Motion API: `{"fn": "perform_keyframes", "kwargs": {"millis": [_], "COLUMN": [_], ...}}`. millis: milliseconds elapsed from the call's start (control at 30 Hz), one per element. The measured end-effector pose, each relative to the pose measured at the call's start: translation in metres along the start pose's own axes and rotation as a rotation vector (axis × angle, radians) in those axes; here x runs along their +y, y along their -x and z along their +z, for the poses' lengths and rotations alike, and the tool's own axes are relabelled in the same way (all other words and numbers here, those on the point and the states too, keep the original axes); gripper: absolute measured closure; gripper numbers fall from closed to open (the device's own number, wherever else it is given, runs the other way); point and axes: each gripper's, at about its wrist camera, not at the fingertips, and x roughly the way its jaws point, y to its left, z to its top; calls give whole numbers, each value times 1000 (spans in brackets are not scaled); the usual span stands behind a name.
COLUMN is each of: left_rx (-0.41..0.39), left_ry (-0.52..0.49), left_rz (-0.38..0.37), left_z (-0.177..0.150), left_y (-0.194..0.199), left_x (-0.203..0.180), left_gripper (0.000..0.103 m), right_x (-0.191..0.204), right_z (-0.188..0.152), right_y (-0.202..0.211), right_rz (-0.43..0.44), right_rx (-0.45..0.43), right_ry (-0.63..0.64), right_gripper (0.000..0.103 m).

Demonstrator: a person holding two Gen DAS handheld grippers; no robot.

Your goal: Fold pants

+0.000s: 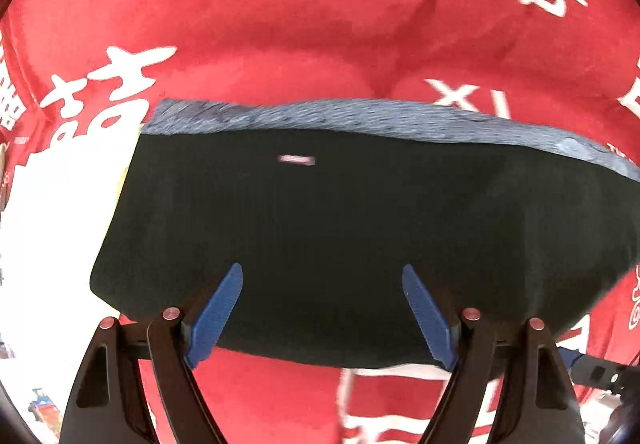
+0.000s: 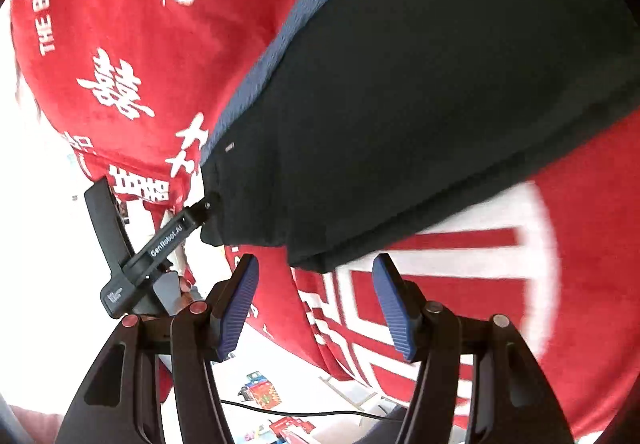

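Observation:
The black pants [image 1: 320,212] lie folded into a compact block on a red blanket [image 1: 304,24], with a grey-blue band [image 1: 360,116] along the far edge and a small pale label [image 1: 296,160]. My left gripper [image 1: 322,270] hovers open over their near part, pointing steeply down, with nothing pressed between the blue pads [image 1: 218,308]. In the right wrist view the pants [image 2: 420,104] fill the upper right. My right gripper [image 2: 316,260] stands open just short of their near corner, its pads free. The left gripper [image 2: 210,220] shows there at the pants' left edge.
The red blanket [image 2: 120,64] carries large white characters and ends at an edge on the near side. Below it are a bright white floor [image 2: 40,204], a black cable [image 2: 304,413] and small colourful boxes [image 2: 260,390]. A hand [image 2: 184,286] holds the left gripper.

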Motion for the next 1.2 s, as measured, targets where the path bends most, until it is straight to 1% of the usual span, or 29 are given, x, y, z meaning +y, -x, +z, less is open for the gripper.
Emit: {"fn": "perform_keyframes", "kwargs": {"millis": [100, 133, 200, 300, 367, 400, 433, 467, 500, 533, 600, 633, 700, 767, 833, 933, 1000, 1067, 1133, 1200], "left_rx": [13, 15, 10, 6, 9, 13, 19, 25, 37, 49, 46, 38, 42, 28, 31, 22, 32, 50, 17, -36], "left_ry": [20, 25, 12, -34, -73, -94, -119, -141, -164, -195, -245, -281, -304, -272, -261, -269, -263, -238, -206, -190], "left_rz": [-28, -49, -68, -101, -111, -114, -110, -103, -100, -113, -114, -101, -89, -107, -121, -120, -114, -117, -126, -108], "left_z": [-5, -7, -8, -10, -11, -11, -12, -13, -15, -20, -31, -40, -51, -56, -56, -61, -59, -55, -45, -28], "left_y": [-5, -6, -10, -13, -17, -20, -23, -25, -26, -26, -21, -19, -22, -26, -27, -26, -25, -19, -7, 2], "left_x": [13, 14, 11, -4, -19, -27, -35, -41, -47, -55, -63, -68, -71, -67, -65, -64, -57, -54, -45, -34], "left_gripper": [20, 20, 20, 20, 20, 20, 20, 20, 20, 20, 20, 20, 20, 20, 19, 19, 19, 19, 19, 19], "right_x": [-3, -2, 2, 3, 2, 0, 0, -3, -4, 0, 14, 18, 16, 1, -8, -4, -1, 3, 15, 30], "right_z": [-2, -3, -2, -1, 4, 6, 9, 11, 11, 9, 1, -4, -11, -13, -12, -15, -16, -18, -19, -16], "right_y": [-12, -13, -13, -16, -23, -23, -25, -25, -24, -20, -13, -11, -13, -20, -24, -24, -25, -21, -8, 6], "right_rz": [-2, -2, 12, 0, 0, 0, -18, -54, -43, -40, -79, -96, -128, -150, -137, -153, -160, -184, -226, -274], "right_rx": [-6, -17, -47, -66, -78, -87, -96, -102, -104, -117, -132, -131, -123, -112, -117, -116, -99, -54, -44, -72], "right_ry": [-18, -21, -10, -26, -56, -78, -101, -129, -149, -148, -77, -56, -54, -87, -94, -70, -85, -86, -30, 54], "right_gripper": [39, 39, 40, 40, 43, 59, 91, 93, 94, 95, 95, 98, 98, 98, 98, 98, 98, 97, 96, 92]}}
